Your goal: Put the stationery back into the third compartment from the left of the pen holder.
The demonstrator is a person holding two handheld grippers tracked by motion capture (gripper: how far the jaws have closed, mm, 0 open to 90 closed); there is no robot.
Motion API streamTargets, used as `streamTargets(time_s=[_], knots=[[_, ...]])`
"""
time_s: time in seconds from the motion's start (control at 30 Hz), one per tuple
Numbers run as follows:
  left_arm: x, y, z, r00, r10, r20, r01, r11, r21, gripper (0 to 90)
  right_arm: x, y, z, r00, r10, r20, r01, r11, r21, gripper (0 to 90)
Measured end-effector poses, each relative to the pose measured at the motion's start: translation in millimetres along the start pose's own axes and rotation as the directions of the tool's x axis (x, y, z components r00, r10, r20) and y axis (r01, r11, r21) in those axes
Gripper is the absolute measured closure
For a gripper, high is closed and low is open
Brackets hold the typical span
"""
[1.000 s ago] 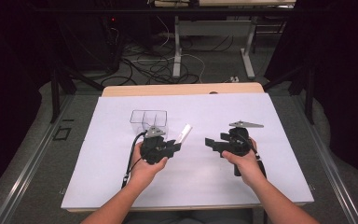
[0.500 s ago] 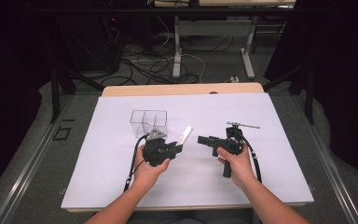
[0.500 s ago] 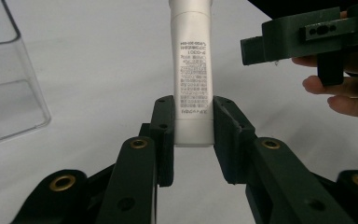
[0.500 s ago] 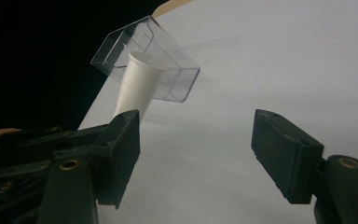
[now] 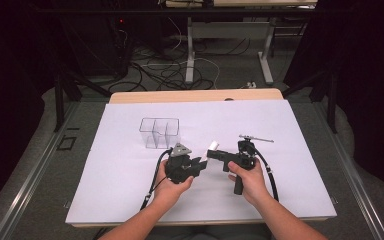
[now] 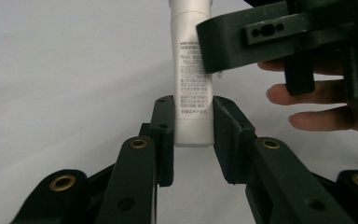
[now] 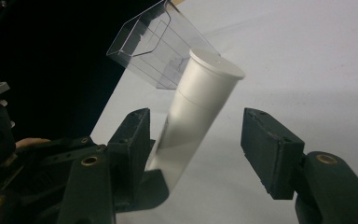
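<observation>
With the left gripper (image 6: 193,126) clamped on the crimped end of the white tube (image 6: 192,74), just past table centre toward 5 o'clock, the right gripper (image 7: 196,144), jaws just closing but apart around its cap end, could knock it askew

We see the white table sheet (image 5: 130,175) evenly bright from overhead, the far surroundings nearly black; the white tube (image 7: 191,116) blurs toward its lower end.
</observation>
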State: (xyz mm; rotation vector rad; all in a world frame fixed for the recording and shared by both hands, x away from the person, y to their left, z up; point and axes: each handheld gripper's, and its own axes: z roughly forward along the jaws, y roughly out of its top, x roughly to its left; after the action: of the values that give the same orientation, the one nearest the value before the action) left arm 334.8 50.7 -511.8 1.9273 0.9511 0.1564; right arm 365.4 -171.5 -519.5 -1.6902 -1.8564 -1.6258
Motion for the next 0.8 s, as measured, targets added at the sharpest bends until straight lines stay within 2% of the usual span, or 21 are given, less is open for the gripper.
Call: streamTargets(time_s=[0.13,0.17,0.2,0.23,0.33,0.47,0.53,0.57,0.7,0.73,0.8], knots=[[-6.8,-1.2,1.9,0.9996,0.02,0.017,-0.02,0.9997,-0.01,71.2,-1.0,-1.1,1.5,0.9999,0.005,-0.011,-0.005,0.9999,0.014,43.7],[-8.8,-1.5,2.6,0.9996,0.019,0.02,-0.019,0.9998,-0.007,71.2,-0.1,-1.5,2.2,0.9998,0.017,-0.01,-0.016,0.9996,0.021,43.9],[-9.5,-1.4,2.8,0.9992,0.036,0.019,-0.036,0.9993,-0.003,71.2,-0.5,-1.6,2.3,0.9999,0.012,-0.008,-0.012,0.9994,0.033,45.0],[-10.7,-1.6,3.2,0.999,0.039,0.023,-0.039,0.9992,0.001,71.2,-0.6,-2.5,3.5,0.9998,0.013,-0.013,-0.013,0.9997,0.023,46.5],[-13.4,-2.6,4.5,0.9985,0.05,0.021,-0.05,0.9987,0.004,71.2,-0.4,-2.6,3.4,0.9997,0.02,-0.016,-0.019,0.9992,0.035,47.6],[-14.1,-3.2,4.7,0.9984,0.051,0.025,-0.051,0.9987,-0.001,71.2,-1.4,-1.5,1.3,0.9995,0.028,-0.013,-0.028,0.9992,0.03,49.8],[-14.4,-4.0,5.1,0.9982,0.055,0.026,-0.055,0.9985,-0.003,71.2,-2.4,-1.1,1.2,0.9989,0.045,-0.008,-0.045,0.9989,0.009,51.0],[-14.6,-4.4,5.4,0.9981,0.056,0.027,-0.056,0.9984,-0.003,71.2,-3.9,-0.3,-0.6,0.9992,0.039,-0.006,-0.039,0.9989,0.024,51.6],[-15.4,-5.3,6.0,0.9977,0.061,0.029,-0.061,0.9982,-0.001,71.2,-5.6,0.7,-1.6,0.9974,0.071,-0.011,-0.071,0.9974,0.015,53.9],[-15.3,-5.4,6.3,0.9977,0.06,0.03,-0.061,0.9982,0.003,71.2,-6.8,0.5,-0.9,0.9979,0.065,-0.005,-0.065,0.9979,0.004,54.4],[-15.3,-5.7,6.2,0.9981,0.052,0.034,-0.053,0.9986,0.006,71.2,-7.8,1.2,-2.0,0.9976,0.069,-0.004,-0.069,0.9974,0.018,57.3]])
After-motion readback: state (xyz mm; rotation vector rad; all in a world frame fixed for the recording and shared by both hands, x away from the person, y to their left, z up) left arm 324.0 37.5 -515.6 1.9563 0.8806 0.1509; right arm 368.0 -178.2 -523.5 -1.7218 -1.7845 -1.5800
